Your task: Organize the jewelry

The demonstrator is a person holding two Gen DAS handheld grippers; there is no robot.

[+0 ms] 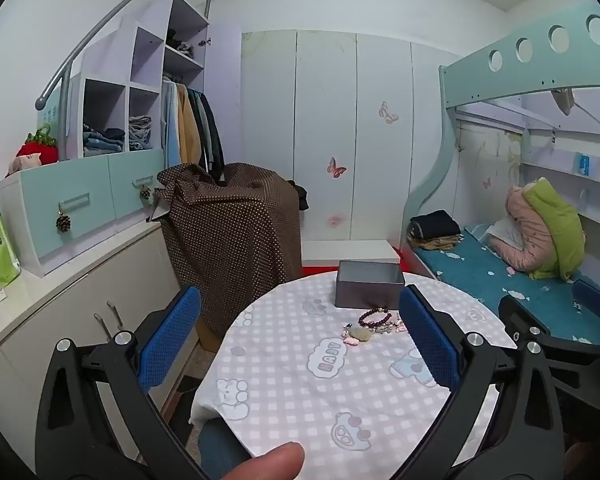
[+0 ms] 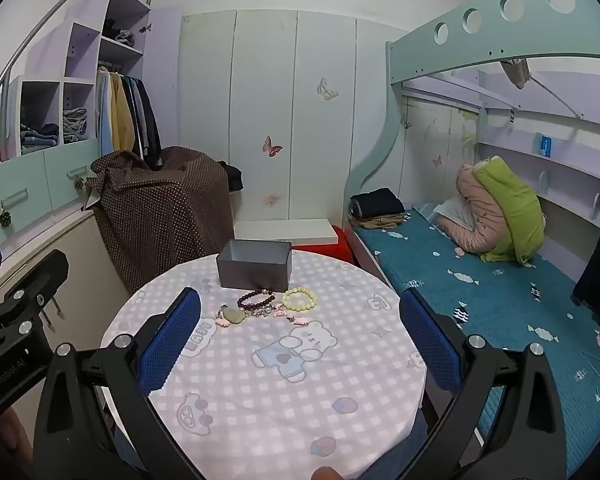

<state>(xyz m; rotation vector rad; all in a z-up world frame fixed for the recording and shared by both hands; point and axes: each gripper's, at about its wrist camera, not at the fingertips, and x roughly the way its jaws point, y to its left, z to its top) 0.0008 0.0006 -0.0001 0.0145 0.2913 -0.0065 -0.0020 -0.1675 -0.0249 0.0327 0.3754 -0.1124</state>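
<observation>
Checked round table [image 2: 260, 400], grey box [image 2: 254, 266] open-topped, bracelets [image 2: 276, 300] beside it, both jaws open.

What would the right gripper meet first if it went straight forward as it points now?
Probably the jewelry: the dark bead bracelet and pale yellow bracelet, then the grey box. The right gripper has its jaws open; depth is uncertain.

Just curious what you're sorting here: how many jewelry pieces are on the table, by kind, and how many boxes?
Bead bracelets: 2, the dark red bracelet and the pale yellow bracelet
Charm strand with pink charms: 1
Grey box: 1
Total: 4
</observation>
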